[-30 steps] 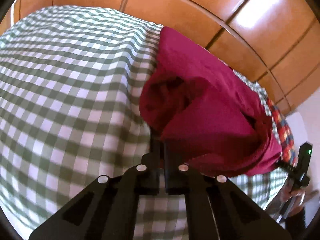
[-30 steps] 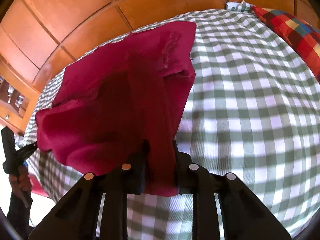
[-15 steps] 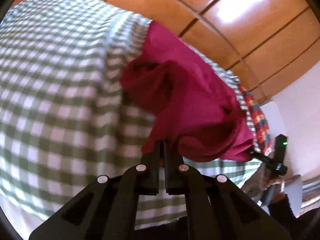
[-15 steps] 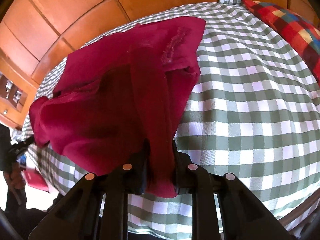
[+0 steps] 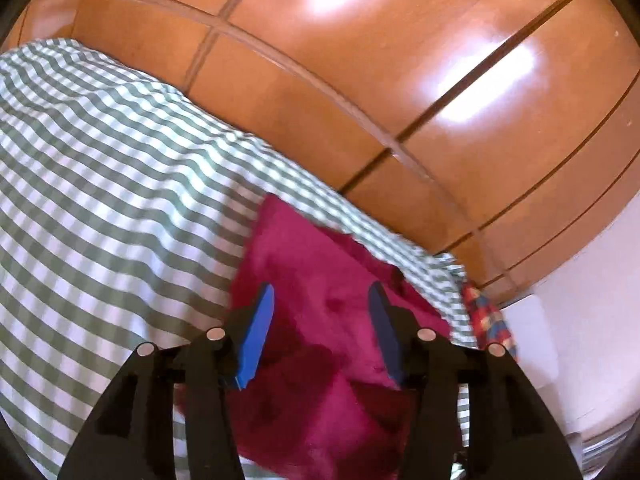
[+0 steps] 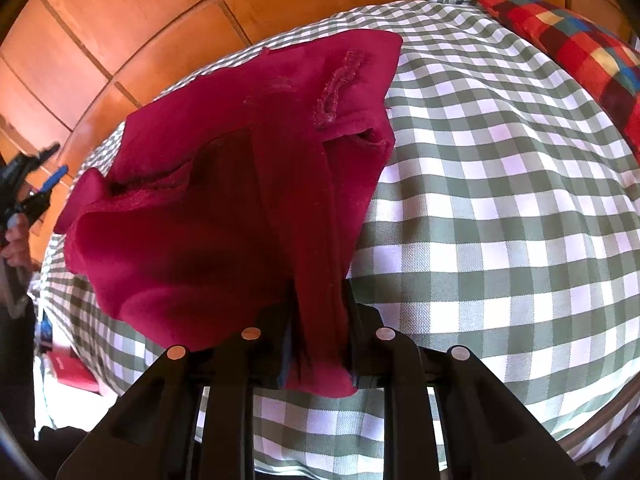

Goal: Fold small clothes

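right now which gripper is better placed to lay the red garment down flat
Right. The right gripper is shut on the red garment, its near edge bunched between the fingers. The left gripper is open, holding nothing, above the garment on the checked sheet.

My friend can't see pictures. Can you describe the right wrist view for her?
The right gripper pinches a dark red garment, lifting it over a green-and-white checked cloth. A colourful plaid pillow lies far right; wooden panels stand behind.
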`<state>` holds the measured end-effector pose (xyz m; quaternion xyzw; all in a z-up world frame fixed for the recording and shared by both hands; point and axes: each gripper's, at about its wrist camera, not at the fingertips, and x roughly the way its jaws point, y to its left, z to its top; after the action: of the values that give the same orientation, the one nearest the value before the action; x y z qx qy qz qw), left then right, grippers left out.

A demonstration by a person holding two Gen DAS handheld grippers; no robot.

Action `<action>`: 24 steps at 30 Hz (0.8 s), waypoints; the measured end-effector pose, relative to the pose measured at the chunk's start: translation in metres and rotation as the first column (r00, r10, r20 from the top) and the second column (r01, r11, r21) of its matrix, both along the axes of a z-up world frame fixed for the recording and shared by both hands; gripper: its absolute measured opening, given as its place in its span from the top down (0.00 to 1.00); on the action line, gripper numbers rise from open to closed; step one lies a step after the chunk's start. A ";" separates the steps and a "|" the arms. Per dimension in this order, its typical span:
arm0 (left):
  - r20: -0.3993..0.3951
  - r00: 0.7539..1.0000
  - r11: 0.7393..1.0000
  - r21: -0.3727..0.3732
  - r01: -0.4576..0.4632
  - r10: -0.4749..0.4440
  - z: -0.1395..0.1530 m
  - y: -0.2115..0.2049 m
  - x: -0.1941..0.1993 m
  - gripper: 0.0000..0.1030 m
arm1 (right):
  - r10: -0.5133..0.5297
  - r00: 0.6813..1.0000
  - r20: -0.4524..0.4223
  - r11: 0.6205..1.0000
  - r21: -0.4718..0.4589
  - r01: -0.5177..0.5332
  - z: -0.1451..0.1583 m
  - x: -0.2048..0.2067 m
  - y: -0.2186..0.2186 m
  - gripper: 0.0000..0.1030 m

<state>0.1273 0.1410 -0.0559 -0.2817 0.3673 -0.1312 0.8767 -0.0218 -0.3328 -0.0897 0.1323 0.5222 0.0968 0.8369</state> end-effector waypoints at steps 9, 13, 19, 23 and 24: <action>-0.129 0.992 0.930 0.364 0.050 -0.003 -0.063 0.018 -0.042 0.66 | 0.010 1.000 -0.011 1.000 0.009 -0.010 -0.005 0.006 0.000 0.80; -0.077 0.987 0.874 0.457 0.163 -0.143 -0.060 -0.014 -0.057 0.55 | 0.000 1.000 -0.013 1.000 0.017 0.000 -0.005 0.008 -0.001 0.80; -0.051 0.964 0.781 0.576 0.243 -0.262 -0.061 -0.064 -0.039 0.49 | -0.011 1.000 -0.012 1.000 0.014 0.011 -0.006 0.009 -0.001 0.79; -0.106 0.951 0.793 0.530 0.302 -0.292 -0.071 -0.073 -0.028 0.66 | -0.006 1.000 -0.012 1.000 0.007 0.006 -0.005 0.009 0.000 0.79; -0.107 0.947 0.804 0.506 0.314 -0.302 -0.070 -0.071 -0.030 0.80 | -0.004 1.000 -0.015 1.000 0.006 0.004 -0.004 0.009 0.000 0.79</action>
<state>0.0977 0.0704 -0.1261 0.0258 0.4389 -0.1652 0.8828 -0.0123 -0.3328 -0.0937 0.1367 0.5277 0.0958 0.8329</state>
